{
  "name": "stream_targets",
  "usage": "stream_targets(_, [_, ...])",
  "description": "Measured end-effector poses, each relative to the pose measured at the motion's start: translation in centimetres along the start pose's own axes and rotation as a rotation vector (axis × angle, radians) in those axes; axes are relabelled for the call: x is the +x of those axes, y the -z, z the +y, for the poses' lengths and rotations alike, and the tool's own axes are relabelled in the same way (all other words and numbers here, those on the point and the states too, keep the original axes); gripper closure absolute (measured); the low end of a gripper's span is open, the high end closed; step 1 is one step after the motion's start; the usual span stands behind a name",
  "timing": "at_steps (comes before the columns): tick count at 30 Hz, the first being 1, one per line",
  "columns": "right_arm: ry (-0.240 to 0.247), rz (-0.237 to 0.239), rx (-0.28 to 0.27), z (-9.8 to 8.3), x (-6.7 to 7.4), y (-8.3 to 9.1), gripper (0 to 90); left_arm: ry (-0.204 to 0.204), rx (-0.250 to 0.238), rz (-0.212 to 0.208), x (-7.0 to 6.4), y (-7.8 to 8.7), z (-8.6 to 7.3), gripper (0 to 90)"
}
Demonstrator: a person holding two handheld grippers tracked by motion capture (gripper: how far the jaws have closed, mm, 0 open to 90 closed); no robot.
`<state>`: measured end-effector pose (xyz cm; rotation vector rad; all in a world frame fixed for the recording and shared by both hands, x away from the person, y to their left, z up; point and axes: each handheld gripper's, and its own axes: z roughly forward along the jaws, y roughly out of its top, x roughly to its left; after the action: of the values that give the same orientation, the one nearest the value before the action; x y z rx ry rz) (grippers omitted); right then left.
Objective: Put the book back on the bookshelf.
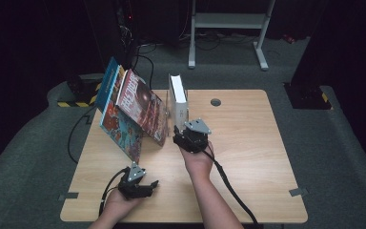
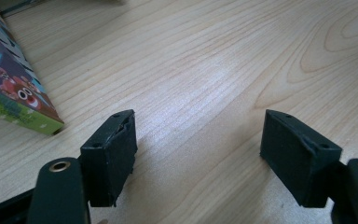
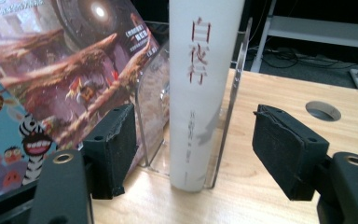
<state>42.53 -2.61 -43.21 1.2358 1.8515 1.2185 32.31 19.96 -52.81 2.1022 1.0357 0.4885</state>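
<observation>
The right gripper [image 3: 196, 149] stood wide open and empty, its jaws lined up either side of the upright white book [image 3: 203, 88] just ahead, seemingly to grasp its spine.

Left gripper [image 1: 148, 183] low near the front edge, jaws wide apart, empty. Right gripper [image 1: 178, 131] stretched forward, jaws spread, gripping nothing.

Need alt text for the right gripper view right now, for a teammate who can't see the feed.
The right gripper, jaws open, faces the spine of an upright white book with red characters, standing in a clear acrylic holder on the wooden table. Two illustrated books lean at the left, one with cartoon animals; the book's spine lines up with the gap between the jaws, untouched.
</observation>
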Motion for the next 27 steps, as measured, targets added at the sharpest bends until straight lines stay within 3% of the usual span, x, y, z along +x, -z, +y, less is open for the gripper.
stream_targets(9, [0.01,0.006,0.027,-2.1,-0.9,1.6,29.3,0.007,-0.001,-0.007,-0.1,-0.1,0.0,26.8])
stream_targets(21, [0.016,-0.008,0.059,-4.9,-3.5,4.1,28.3,-0.002,-0.001,-0.01,0.0,0.0,0.0,26.9])
stream_targets(27, [0.029,-0.043,0.103,-6.6,-5.3,4.8,27.8,-0.004,-0.002,-0.012,0.0,0.0,0.0,26.9])
